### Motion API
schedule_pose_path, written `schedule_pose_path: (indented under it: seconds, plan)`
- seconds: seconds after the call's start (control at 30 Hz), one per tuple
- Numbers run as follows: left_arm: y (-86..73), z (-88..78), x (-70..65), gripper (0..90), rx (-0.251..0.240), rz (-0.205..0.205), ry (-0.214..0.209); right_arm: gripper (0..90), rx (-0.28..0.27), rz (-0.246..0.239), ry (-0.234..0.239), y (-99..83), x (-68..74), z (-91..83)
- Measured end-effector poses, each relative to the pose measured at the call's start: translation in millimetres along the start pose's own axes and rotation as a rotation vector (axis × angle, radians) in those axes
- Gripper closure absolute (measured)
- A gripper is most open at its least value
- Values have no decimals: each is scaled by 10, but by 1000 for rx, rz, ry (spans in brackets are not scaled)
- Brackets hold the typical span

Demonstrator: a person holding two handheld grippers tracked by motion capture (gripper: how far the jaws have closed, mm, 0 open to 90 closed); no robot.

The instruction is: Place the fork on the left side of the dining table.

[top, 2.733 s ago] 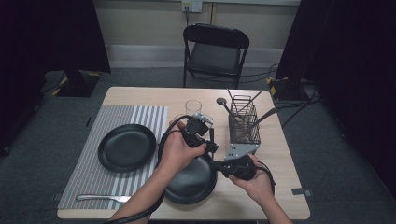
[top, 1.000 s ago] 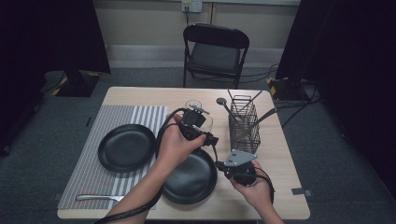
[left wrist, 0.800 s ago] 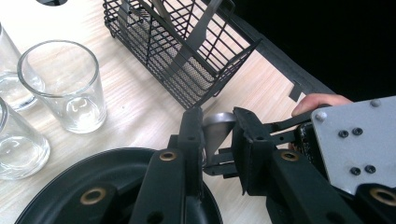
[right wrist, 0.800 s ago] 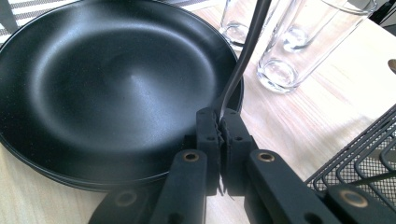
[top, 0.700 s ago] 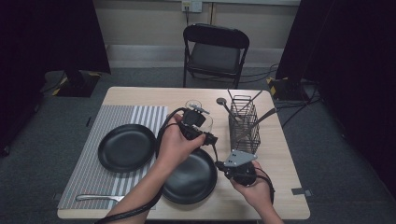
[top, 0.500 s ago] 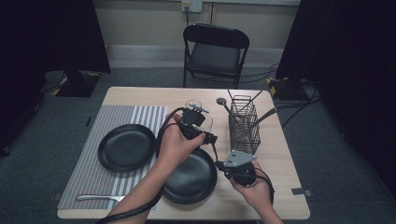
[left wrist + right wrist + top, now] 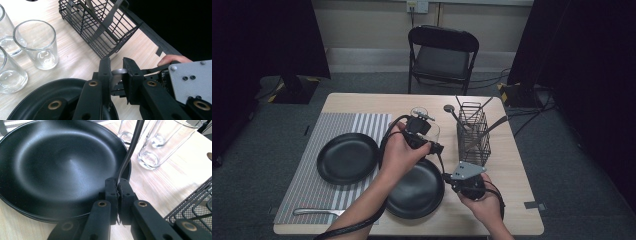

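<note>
Since the earlier frame my left gripper [image 7: 116, 75] has been closing its jaws around the grey utensil handle [image 7: 117, 75], which sits between its pads. My right gripper [image 7: 117, 185] clenches that handle's [image 7: 130, 150] lower end, just beside the black plate [image 7: 62, 167]. Glasses [image 7: 37, 43] and a wire basket [image 7: 100, 27] stand beyond.

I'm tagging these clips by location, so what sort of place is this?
Probably a recording studio or lab set up as a dining table: black curtains, a folding chair, and a table laid with plates.
</note>
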State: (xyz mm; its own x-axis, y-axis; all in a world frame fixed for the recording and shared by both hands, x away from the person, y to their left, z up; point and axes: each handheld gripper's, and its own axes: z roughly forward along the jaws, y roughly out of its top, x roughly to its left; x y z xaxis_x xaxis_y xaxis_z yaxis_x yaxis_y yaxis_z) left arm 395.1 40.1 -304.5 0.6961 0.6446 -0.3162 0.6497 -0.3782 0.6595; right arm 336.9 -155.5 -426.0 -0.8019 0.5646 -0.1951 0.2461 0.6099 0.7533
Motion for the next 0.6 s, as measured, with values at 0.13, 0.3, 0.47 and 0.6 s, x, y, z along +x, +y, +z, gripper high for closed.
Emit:
schedule_pose_path:
  seconds: [0.13, 0.3, 0.47, 0.6]
  plan:
    - [-1, 4, -6, 775, 4, -8, 4, 880, 6, -4, -8, 3, 1, -1]
    - [-2, 4, -12, 775, 9, -20, 4, 880, 5, -12, -24, -5, 6, 0]
    - [-2, -9, -10, 776, 11, -28, 8, 880, 6, -20, -34, 0, 12, 2]
    - [-2, -15, -7, 776, 12, -36, 12, 879, 5, -18, -43, 4, 21, 7]
